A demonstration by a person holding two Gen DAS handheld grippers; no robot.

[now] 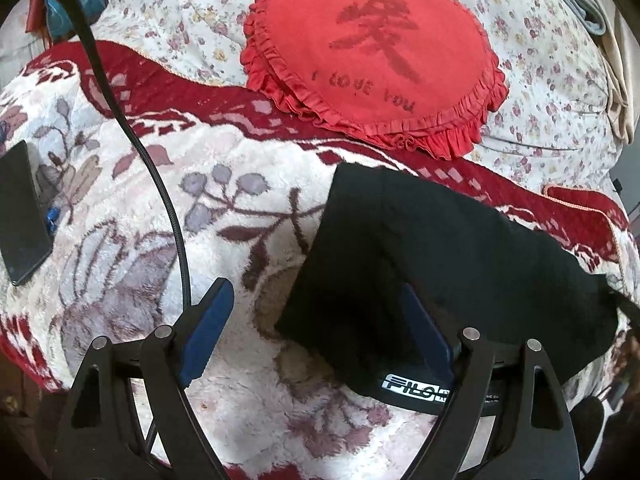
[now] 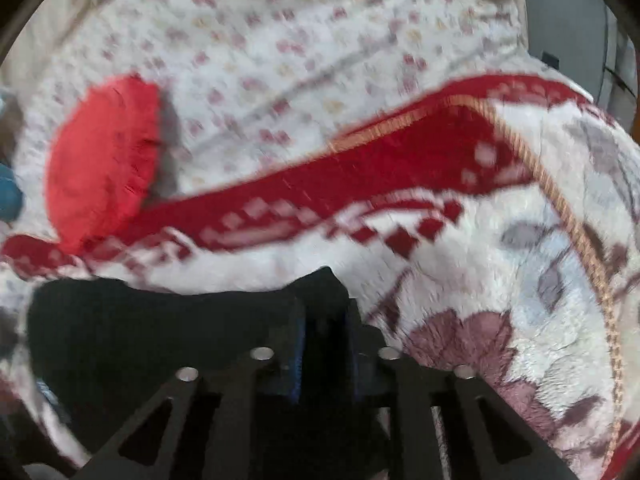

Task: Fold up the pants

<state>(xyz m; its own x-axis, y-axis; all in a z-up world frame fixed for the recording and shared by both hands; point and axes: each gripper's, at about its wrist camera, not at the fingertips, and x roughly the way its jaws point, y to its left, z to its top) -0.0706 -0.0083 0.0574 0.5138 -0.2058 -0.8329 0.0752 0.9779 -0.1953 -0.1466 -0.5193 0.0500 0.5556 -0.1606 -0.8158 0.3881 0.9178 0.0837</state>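
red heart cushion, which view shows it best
The left wrist view. There the red heart cushion appears whole and sharp, with its frilled edge and the printed words readable, lying on the flowered sheet. The right wrist view shows the cushion only as a blurred red shape at the left edge, with no print visible.

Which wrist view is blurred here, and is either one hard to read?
Left wrist: sharp, fisheye-bent edges, the black pants lose detail in shadow. Right wrist: motion-smeared throughout, the red cushion and blanket are soft, and the pants are a featureless dark mass.
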